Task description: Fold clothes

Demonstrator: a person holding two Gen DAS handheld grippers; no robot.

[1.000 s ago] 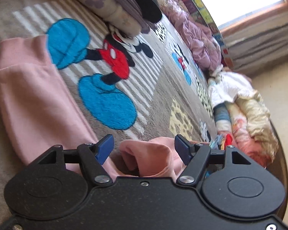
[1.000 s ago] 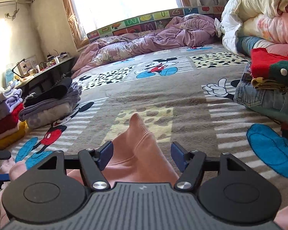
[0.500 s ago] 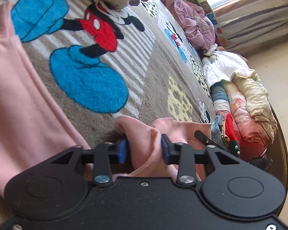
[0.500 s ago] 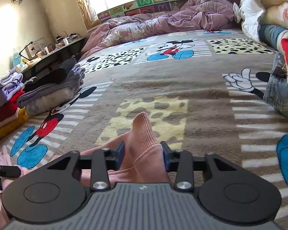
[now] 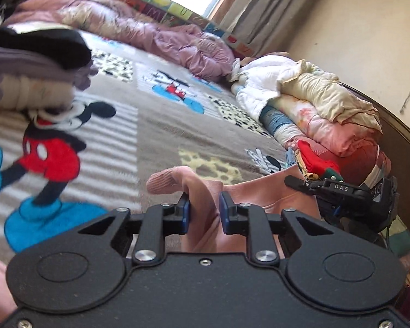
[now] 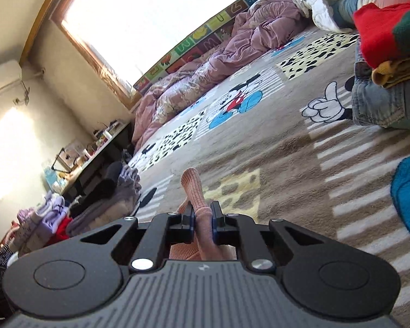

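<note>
- Pink garment point(image 5: 262, 194): lies on the patterned blanket point(image 5: 155, 142), in front of the folded stack point(image 5: 32, 82); two ribbed ends are lifted off the blanket.
- Left gripper point(image 5: 203, 209): jaws have just been closing; the pads now clench a bunched fold of the pink garment, its ribbed end poking out beyond the left finger.
- Right gripper point(image 6: 202, 217): jaws have just been closing; clamped tight on a narrow ribbed end, which stands up between the pads. It also shows in the left view, just right of the garment.
- Step in hand, judged: both ends gripped, fold about to begin. The next move likely calls for lifting both ends together and carrying them across the garment, keeping tension even.
- Pose: both grippers point slightly downward and look rolled, since the blanket appears tilted.
</note>
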